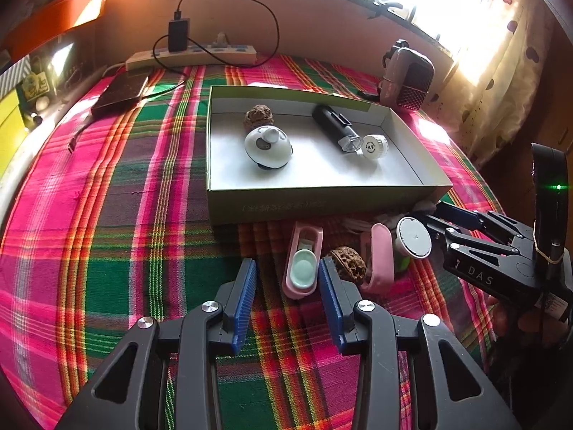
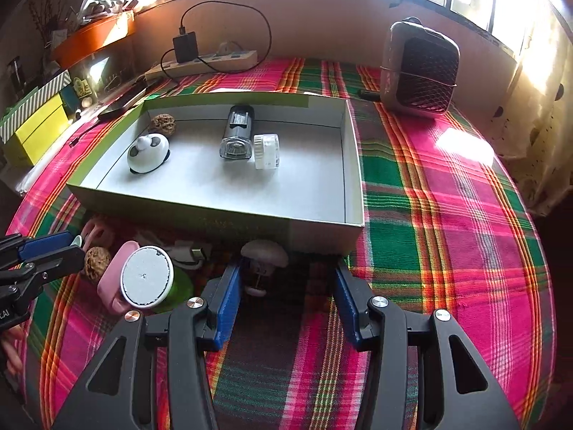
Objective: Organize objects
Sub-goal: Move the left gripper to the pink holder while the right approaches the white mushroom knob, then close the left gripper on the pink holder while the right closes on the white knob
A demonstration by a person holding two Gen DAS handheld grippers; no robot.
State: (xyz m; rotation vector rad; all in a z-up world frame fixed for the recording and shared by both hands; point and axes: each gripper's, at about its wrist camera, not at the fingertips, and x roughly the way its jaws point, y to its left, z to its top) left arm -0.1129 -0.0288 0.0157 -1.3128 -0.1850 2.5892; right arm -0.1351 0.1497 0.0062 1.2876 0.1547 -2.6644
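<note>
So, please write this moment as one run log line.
left gripper: open, over pink case | right gripper: open, near mushroom toy | box: four items inside

I see a beige power strip [image 2: 211, 60] with black charger [image 2: 185, 47] at the plaid tablecloth's [image 2: 447, 193] far edge, and a pink mesh-fronted heater [image 2: 420, 68] at its far right corner.

One box [image 1: 322, 204]. Inside: one walnut [image 1: 258, 116], one white gadget [image 1: 268, 147], one torch [image 1: 333, 127], one white cap [image 1: 375, 146]. Outside: one walnut [image 1: 348, 264], two pink cases [image 1: 302, 261] [image 1: 379, 258], one round lid [image 1: 414, 237], one mushroom [image 2: 264, 255].
</note>
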